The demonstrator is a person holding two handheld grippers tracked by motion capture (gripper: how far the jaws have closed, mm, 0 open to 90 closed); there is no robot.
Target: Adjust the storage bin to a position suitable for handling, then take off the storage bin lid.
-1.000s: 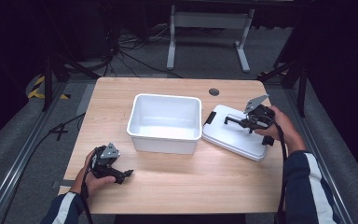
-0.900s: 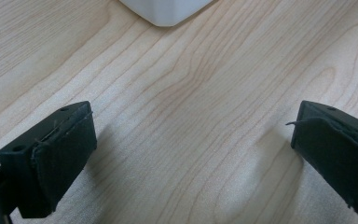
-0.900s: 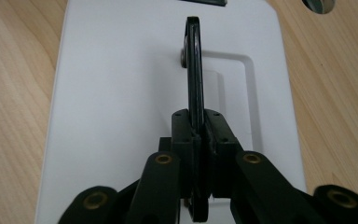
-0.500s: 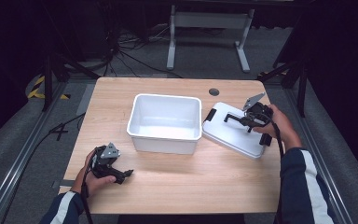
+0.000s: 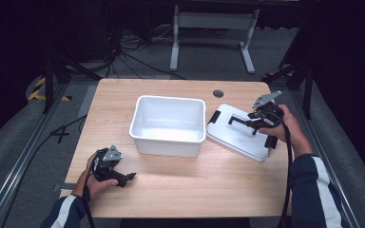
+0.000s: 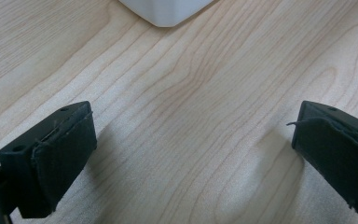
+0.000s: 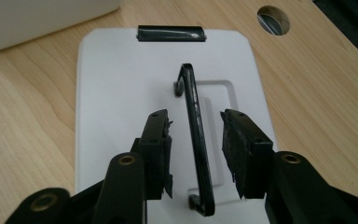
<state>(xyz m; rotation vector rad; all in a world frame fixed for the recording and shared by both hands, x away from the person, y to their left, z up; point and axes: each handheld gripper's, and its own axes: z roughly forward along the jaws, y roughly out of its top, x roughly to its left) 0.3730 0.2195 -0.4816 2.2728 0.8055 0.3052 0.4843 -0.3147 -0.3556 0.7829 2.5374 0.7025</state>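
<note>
A white lid (image 5: 240,137) lies flat on the table, just right of an open white bin (image 5: 167,99). Its thin black handle (image 7: 193,102) stands up between the jaws of my right gripper (image 7: 196,140), which have just been opening. There is a gap on each side, so neither pad presses on it. From above, the right gripper (image 5: 241,121) hovers over the lid's middle. My left gripper (image 5: 126,179) rests on the table at the front left, jaws wide open on bare wood (image 6: 193,154). A corner of the bin (image 6: 168,9) lies ahead of it.
A round cable hole (image 5: 218,93) sits in the tabletop behind the lid. A black latch (image 7: 171,33) is on the lid's far edge. Beyond the table's back edge are a metal stand and cables on the floor.
The right gripper's jaws have spread apart off the lid's handle, and the lid has settled slightly. The left hand has stayed where it was.
</note>
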